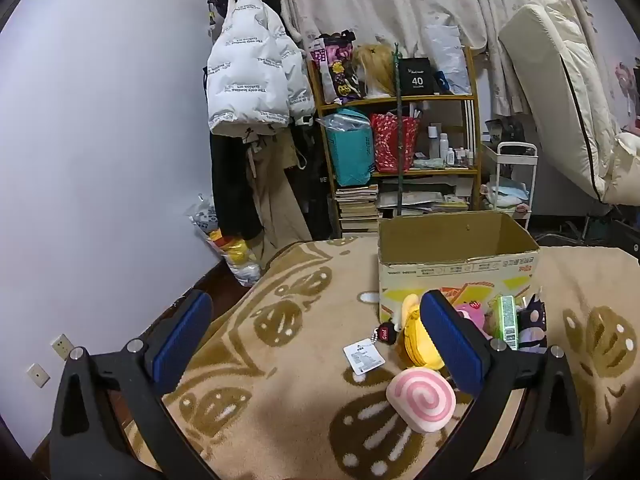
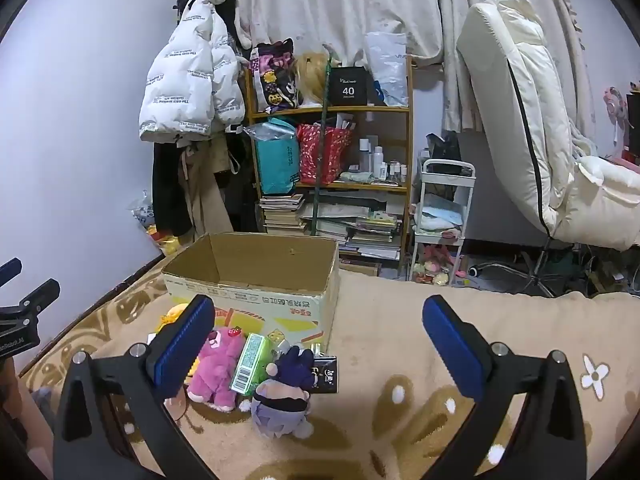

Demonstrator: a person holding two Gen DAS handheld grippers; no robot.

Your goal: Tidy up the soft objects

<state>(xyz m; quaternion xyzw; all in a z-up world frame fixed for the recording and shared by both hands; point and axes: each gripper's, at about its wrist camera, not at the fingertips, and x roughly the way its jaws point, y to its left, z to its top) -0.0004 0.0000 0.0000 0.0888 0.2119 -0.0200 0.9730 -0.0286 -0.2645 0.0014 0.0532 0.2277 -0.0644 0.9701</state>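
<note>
Hiding behind a blue pad [image 1: 454, 346], half the yellow plush [image 1: 416, 340].

A matt corrugated cardboard box [image 2: 256, 280] sits on a fuzzy beige cloth blanket [image 2: 400, 320]. Furry pink plush toy [image 2: 218, 368], glossy green plastic-wrapped pack [image 2: 250, 364], wooden shelf [image 2: 332, 110], shiny puffy white jacket [image 2: 188, 88].

pink plush [image 2: 216, 372], purple plush [image 2: 284, 396] and swirl cushion [image 1: 421, 399] lie before the open cardboard box [image 2: 256, 276].

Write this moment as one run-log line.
left gripper: open, empty | right gripper: open, empty | soft toys: on blanket | cardboard box: open
</note>
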